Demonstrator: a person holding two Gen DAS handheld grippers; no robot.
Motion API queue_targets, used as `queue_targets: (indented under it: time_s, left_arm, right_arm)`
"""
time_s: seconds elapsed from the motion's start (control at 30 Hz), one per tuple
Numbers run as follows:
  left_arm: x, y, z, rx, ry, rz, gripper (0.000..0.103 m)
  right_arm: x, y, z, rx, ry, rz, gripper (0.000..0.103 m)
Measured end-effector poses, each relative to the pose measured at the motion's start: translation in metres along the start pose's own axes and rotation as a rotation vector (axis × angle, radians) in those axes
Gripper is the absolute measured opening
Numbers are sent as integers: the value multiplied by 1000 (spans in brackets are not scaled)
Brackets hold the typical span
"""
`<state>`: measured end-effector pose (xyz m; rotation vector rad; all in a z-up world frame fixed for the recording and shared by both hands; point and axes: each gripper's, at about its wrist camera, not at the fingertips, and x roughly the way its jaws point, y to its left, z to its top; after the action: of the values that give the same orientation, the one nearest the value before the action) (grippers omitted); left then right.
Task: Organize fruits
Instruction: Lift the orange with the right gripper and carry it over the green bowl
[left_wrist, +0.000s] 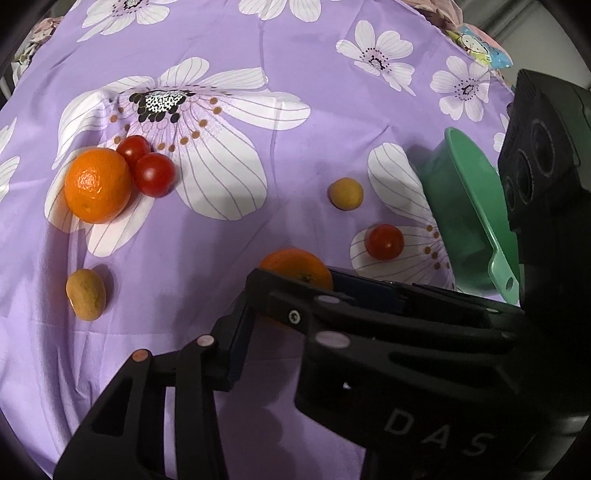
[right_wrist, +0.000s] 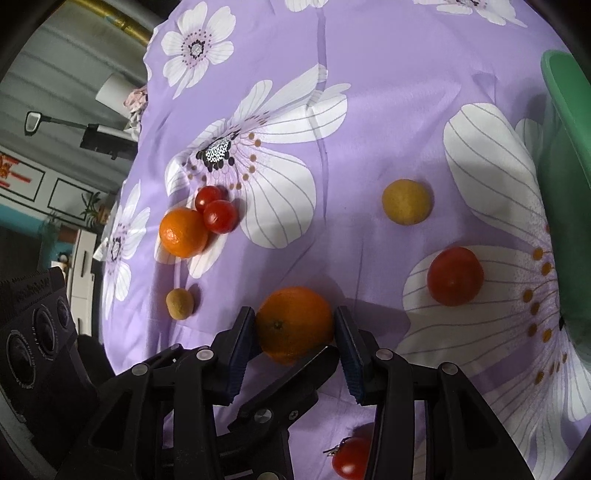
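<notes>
An orange lies on the purple flowered cloth, and my right gripper is shut on it, a blue pad against each side. In the left wrist view the same orange peeks out behind the right gripper's fingers. My left gripper hovers just in front of it. Its left pad touches nothing, and its other finger is hidden behind the right gripper. A green bowl stands tilted at the right.
A second orange sits with two small tomatoes at the left. A lone tomato and a yellowish fruit lie near the bowl, and another yellowish fruit at the lower left. One stemmed tomato rests under the right gripper.
</notes>
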<state>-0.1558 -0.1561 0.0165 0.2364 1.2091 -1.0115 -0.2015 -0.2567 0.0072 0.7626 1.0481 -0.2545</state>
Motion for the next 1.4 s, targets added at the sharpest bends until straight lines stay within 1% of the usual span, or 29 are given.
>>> queue_targets:
  time_s: [0.13,0.2,0.37,0.53,0.8,1.07,1.4]
  left_arm:
    - [-2,-1,1,8,-12,2,41]
    - [-7,-3,1,16,-36,6,41]
    - [-19,-8,-1,40,-98,3,41]
    - [-24,-12,1,44,-127,4,41]
    - [-42,-26,0,79,-202,12,41]
    - [-54,-42,4,116,-242,20,41]
    - [-62,-75,13,201,-282,13,41]
  right_arm:
    - [-3,0,0,-10,-10,-5,45]
    - [-6,2,0,-17,-21,-2,45]
    - [-21,8,-1,-58,-83,-5,45]
    - [-29,11,-1,-74,-109,-6,45]
    - [-48,20,-4,-118,-166,-5,45]
    - [-69,22,-4,-134,-220,3,45]
    - [-104,9,-6,-119,-310,10,45]
